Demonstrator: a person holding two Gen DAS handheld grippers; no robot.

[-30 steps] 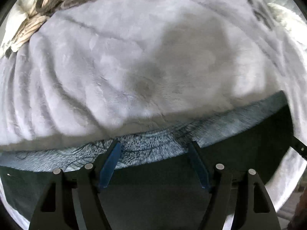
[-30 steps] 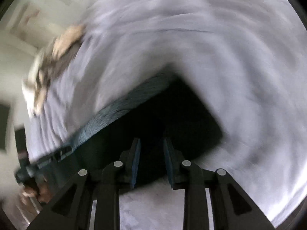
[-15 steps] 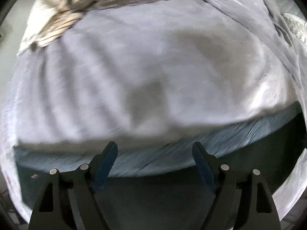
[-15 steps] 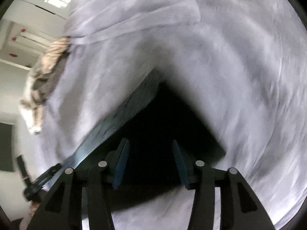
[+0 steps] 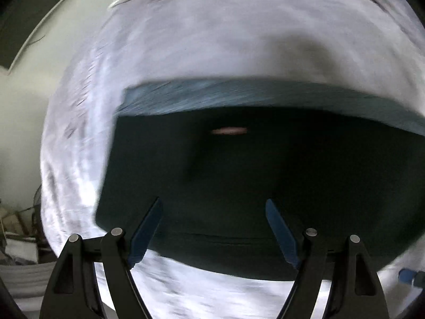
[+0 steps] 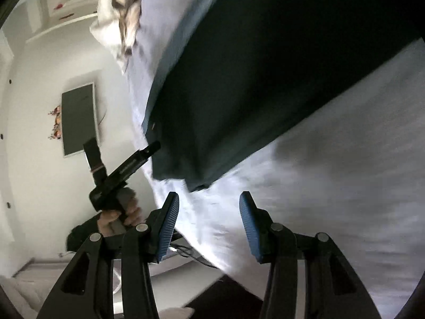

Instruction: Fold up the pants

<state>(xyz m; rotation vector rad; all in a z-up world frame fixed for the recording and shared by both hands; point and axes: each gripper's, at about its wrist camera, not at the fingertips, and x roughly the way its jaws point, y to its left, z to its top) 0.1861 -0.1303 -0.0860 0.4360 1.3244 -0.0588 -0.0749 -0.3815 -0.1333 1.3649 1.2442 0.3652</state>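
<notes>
When setting up the next fold, handle as listed.

Item: pants [image 5: 239,172], dark green, laid flat as one broad block on pale grey blanket [image 5: 212,53]. Lighter blue-grey band [image 5: 239,95] along far edge in left wrist view. Motion blur in both views; number of layers not to be told.

Left gripper [image 5: 213,200]: aimed steeply down above near edge of pants. Jaws just been opening, now wide apart; cloth below, nothing pinched. Also visible in right wrist view, carried by a hand [image 6: 119,212] beside the bed.

Right gripper [image 6: 209,194]: off the garment, over bare blanket, with a corner of pants [image 6: 252,79] just ahead. Jaws just been opening, now parted; nothing between them.

Stage, as judged: earlier fold set down and let go, fresh grasp pending.

Method, advised:
- Take both ends of one edge, one gripper to each corner.
- Slide lower pad under all layers before closing; avoid catching blanket with the cloth.
- Lift only enough to clear, carry over level and together, match edge to edge.
- Lower before letting go, then smooth.

Risk, as judged: soft blanket bunching under the pads; uneven pull skewing the block.
</notes>
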